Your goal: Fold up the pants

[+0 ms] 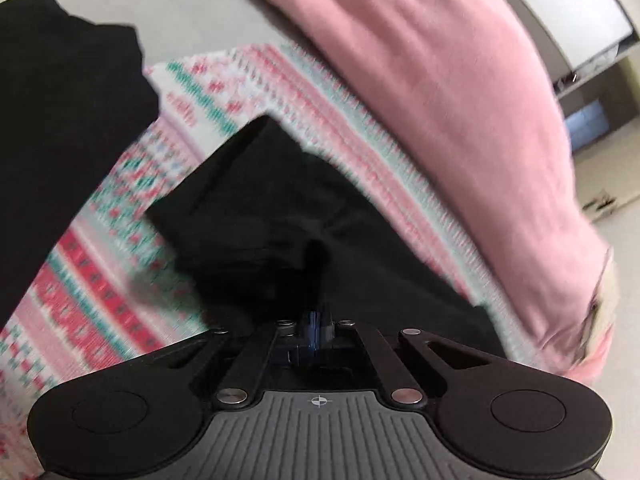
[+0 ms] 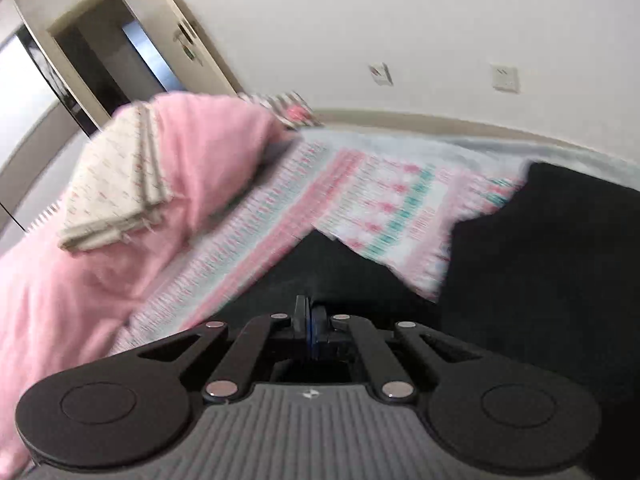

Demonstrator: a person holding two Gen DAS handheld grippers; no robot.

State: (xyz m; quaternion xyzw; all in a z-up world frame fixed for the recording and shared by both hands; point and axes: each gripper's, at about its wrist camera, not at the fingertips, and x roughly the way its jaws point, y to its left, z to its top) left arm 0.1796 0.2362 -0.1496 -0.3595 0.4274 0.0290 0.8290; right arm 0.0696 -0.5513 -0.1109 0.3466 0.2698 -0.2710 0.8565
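I have both grippers closed on the black pants (image 1: 280, 216), which lie on the patterned blanket (image 1: 100, 288) covering the bed. The left gripper (image 1: 318, 280) has its jaws pinched together with dark cloth bunched between them; the right gripper (image 2: 310, 308) is likewise clamped, its fingers meeting at the edge of the same dark fabric. Both views are smeared, so I cannot tell exactly which hem or corner each one holds.

As I judge it, the step in hand is carrying one part of the pants over the rest to make a fold. To do it well I would keep both grips level with each other, hold the cloth taut between them, and lay the edge down squarely so no ridge forms underneath.

The pants look soft, matte and limp, with shallow creases. The blanket beneath them is woven-looking, banded in pink, red, teal and white. Beyond the pants lies a plush pink duvet (image 2: 192, 152), with a folded cream cloth (image 2: 116, 184) resting on it.
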